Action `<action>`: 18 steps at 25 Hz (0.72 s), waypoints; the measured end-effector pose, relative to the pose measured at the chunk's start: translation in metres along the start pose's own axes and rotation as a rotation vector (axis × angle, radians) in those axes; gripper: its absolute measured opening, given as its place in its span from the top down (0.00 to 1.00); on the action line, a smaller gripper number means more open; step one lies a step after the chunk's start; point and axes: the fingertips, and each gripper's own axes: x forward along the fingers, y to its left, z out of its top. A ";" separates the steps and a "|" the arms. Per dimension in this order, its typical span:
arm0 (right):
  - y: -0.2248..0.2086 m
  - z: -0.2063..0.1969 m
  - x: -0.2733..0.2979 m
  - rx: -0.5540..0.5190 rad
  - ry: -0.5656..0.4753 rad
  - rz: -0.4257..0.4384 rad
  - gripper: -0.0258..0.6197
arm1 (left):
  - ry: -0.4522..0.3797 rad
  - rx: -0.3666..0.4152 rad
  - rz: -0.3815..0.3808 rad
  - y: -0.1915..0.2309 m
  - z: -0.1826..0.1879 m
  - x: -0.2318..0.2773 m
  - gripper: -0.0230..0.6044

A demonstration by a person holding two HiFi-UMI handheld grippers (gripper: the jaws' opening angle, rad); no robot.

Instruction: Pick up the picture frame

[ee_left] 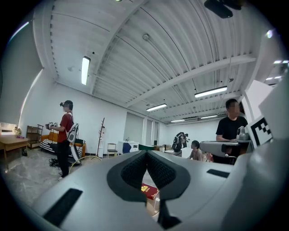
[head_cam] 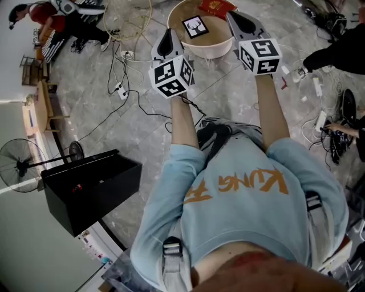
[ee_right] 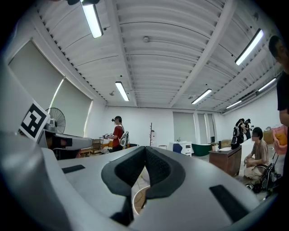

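Observation:
The picture frame [head_cam: 195, 27], black-edged with a deer print on white, lies flat on a round pale wooden table [head_cam: 219, 50] at the top of the head view. A red booklet [head_cam: 215, 7] lies just beyond it and shows as the red booklet [ee_left: 149, 190] under the left jaws. My left gripper [head_cam: 168, 33] is held level at the table's near-left rim, short of the frame, and its jaws are shut and empty [ee_left: 146, 153]. My right gripper [head_cam: 232, 14] hovers over the table's right side, right of the frame, also shut on nothing [ee_right: 145, 149].
Cables and power strips [head_cam: 122, 88] trail over the marble floor left of the table. A black box [head_cam: 91, 188] and a standing fan [head_cam: 20, 162] are at the lower left. One person [head_cam: 57, 17] stands at the upper left, others [head_cam: 342, 51] at the right.

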 end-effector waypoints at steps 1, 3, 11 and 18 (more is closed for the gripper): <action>-0.002 0.001 0.001 -0.003 -0.001 -0.001 0.96 | -0.002 0.000 0.000 0.000 0.001 0.002 0.93; -0.004 0.002 0.002 -0.013 0.002 -0.005 0.96 | -0.007 -0.002 0.003 0.000 0.003 0.004 0.93; -0.002 0.014 0.015 -0.057 -0.018 0.005 0.96 | -0.050 -0.012 0.022 0.018 0.017 0.010 0.93; -0.012 0.019 0.041 -0.088 -0.022 -0.009 0.96 | -0.082 -0.028 0.013 0.037 0.026 0.040 0.93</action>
